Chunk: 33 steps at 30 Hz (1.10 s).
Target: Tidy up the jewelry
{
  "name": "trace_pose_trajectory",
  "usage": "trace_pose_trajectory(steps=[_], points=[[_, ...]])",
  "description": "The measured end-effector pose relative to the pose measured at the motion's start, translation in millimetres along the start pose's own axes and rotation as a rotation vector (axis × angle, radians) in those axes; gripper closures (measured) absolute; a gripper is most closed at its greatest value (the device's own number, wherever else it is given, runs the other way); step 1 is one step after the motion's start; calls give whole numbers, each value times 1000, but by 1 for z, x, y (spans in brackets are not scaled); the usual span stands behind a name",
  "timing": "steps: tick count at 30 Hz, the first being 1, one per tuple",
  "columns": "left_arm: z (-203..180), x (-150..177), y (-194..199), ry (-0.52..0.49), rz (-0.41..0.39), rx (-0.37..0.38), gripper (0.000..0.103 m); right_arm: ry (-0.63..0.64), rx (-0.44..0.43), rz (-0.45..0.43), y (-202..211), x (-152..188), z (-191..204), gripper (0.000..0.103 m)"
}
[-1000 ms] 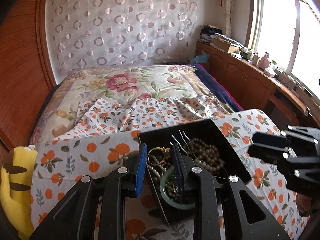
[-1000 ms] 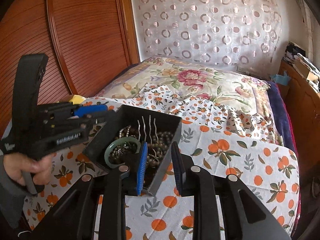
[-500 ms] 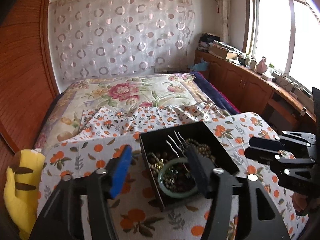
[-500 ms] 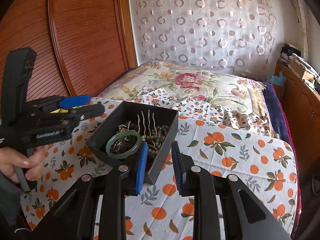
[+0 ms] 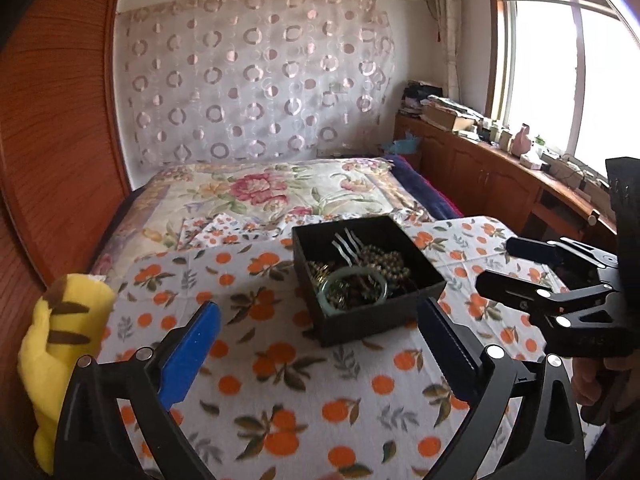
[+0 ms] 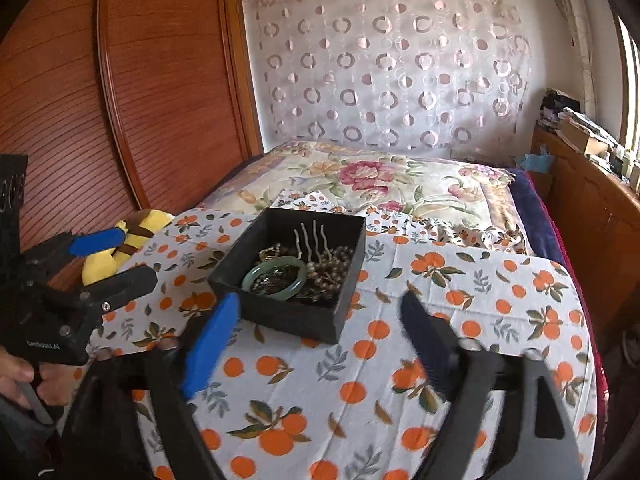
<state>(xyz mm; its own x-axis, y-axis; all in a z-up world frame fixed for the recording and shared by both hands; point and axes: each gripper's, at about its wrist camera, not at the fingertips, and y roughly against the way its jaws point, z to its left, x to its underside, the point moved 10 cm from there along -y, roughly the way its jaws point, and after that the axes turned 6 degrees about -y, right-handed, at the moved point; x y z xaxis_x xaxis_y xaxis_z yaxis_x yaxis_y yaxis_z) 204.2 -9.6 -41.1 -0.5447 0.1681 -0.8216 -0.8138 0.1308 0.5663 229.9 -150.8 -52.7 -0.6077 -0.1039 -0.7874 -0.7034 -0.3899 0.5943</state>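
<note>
A black open box (image 5: 384, 320) (image 6: 292, 318) stands on the orange-print cloth. In it lie a green bangle (image 5: 325, 290) (image 6: 276, 279), brown bead strings (image 5: 386, 264) (image 6: 334, 266), a gold piece (image 6: 267, 255) and a silver wavy hair fork (image 5: 347, 242) (image 6: 314, 236). My left gripper (image 5: 318, 354) is open and empty, in front of the box and to its left. My right gripper (image 6: 320, 340) is open and empty, just in front of the box. Each gripper shows in the other's view, the right one (image 5: 532, 268) and the left one (image 6: 108, 256).
The cloth (image 5: 280, 380) (image 6: 460, 300) covers the near end of a bed with a floral quilt (image 5: 260, 188). A yellow plush toy (image 5: 60, 344) (image 6: 120, 240) lies at the left edge. A wooden panel wall is on the left, a wooden sideboard (image 5: 500, 184) on the right.
Both grippers have drawn back from the box. The left one opened and left a gold ring in the box. The right one opened wide, away from the box wall.
</note>
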Motion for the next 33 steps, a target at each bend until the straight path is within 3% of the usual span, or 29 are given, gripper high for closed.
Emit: trace_pose_trajectory(steps=[2, 7, 12, 20, 33], points=[[2, 5, 7, 8, 0, -14, 8, 4, 15, -13, 4, 2, 3, 2], [10, 17, 28, 49, -4, -44, 8, -33, 54, -35, 20, 11, 2, 2], [15, 21, 51, 61, -21, -78, 8, -34, 97, -115, 54, 13, 2, 2], [10, 29, 67, 53, -31, -94, 8, -60, 105, -183, 92, 22, -1, 2], [4, 32, 69, 43, -41, -101, 8, -62, 120, -191, 95, 26, -2, 2]])
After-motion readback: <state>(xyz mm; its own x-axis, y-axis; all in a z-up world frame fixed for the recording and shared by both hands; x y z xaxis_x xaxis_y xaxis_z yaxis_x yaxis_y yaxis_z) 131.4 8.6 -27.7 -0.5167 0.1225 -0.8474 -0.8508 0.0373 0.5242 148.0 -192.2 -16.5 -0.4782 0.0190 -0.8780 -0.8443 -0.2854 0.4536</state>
